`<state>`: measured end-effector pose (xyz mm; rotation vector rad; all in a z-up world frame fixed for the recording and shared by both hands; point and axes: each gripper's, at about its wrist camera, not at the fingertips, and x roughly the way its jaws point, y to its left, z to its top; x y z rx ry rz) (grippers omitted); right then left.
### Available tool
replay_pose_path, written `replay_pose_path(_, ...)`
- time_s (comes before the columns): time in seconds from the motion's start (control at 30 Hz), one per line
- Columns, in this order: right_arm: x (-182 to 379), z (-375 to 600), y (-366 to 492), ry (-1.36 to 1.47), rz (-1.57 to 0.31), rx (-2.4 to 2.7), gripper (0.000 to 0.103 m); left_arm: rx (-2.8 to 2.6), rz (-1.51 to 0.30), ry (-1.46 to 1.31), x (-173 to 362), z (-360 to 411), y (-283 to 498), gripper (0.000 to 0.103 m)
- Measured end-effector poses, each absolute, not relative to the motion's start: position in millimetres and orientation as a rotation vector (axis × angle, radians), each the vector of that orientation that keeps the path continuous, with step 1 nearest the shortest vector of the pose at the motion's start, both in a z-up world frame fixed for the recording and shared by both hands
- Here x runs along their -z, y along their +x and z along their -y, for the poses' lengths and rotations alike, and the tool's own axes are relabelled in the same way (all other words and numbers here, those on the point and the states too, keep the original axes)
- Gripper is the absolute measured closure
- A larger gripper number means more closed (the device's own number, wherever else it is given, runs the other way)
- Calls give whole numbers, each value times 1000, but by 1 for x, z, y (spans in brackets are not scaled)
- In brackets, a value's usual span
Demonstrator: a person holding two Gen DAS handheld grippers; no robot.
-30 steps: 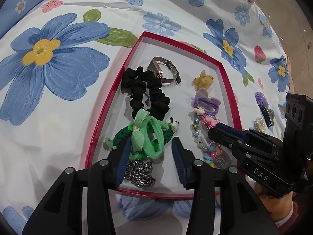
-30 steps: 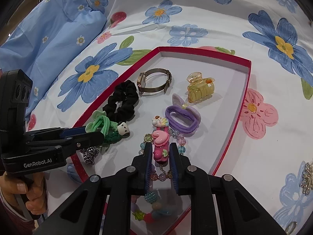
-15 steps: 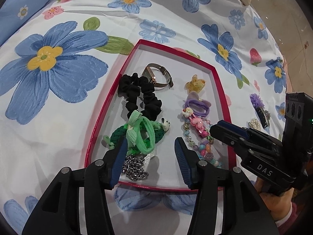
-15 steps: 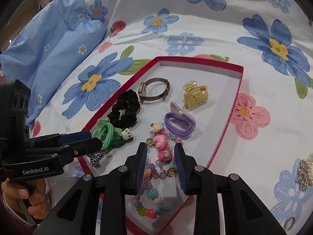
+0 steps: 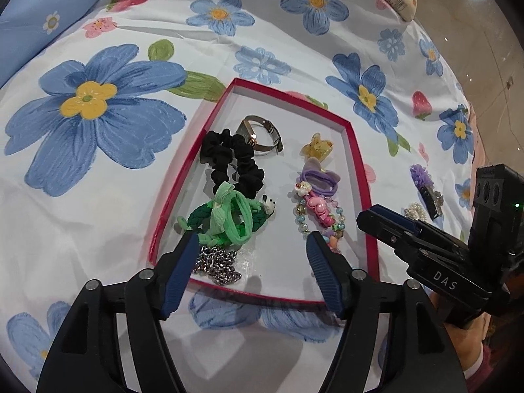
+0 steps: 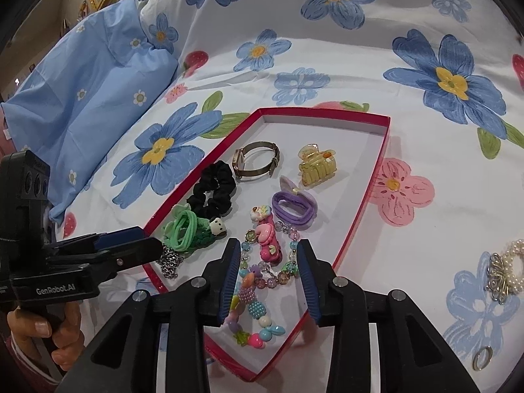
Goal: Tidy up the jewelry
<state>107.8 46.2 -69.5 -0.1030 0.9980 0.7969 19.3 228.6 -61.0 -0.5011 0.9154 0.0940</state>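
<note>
A red-rimmed tray (image 5: 288, 98) (image 6: 324, 113) lies on the flowered bedspread. It holds a watch (image 5: 262, 134), a black scrunchie (image 5: 229, 163), green hair ties (image 5: 229, 219), a silver chain (image 5: 217, 265), a yellow claw clip (image 6: 317, 167), a purple hair tie (image 6: 293, 209), a pink clip (image 6: 268, 239) and a beaded bracelet (image 6: 252, 294). My left gripper (image 5: 252, 240) (image 6: 144, 249) hovers over the green ties, its jaws opening, gripping nothing. My right gripper (image 6: 268, 245) (image 5: 376, 219) hangs above the pink clip, jaws opening, pads apart from it.
Outside the tray to the right lie a pearl band with a silver clip (image 6: 504, 268), a small ring (image 6: 483, 357) and a purple flower clip (image 5: 422, 180). A blue pillow (image 6: 98, 82) lies at the far left. A person's hands hold both grippers.
Both grippers have widened their jaws and drawn back and up from the tray. The pink clip and the green ties stay lying on the tray floor.
</note>
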Motion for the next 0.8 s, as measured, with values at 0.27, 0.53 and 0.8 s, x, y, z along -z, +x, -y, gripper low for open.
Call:
replay_pose_path(0.27, 51, -23, 92, 4, -945, -798, 51, -138, -847, -595, 49, -232, -14, 14)
replay_pose_path(0.53, 46, 16, 67, 233, -893, -827, 22, -192, -809, -613, 47, -227, -56, 9)
replay_pose_path(0.8, 38, 44, 44, 319, -855, -827, 17, -286, -778, -458, 26, -211, -88, 8)
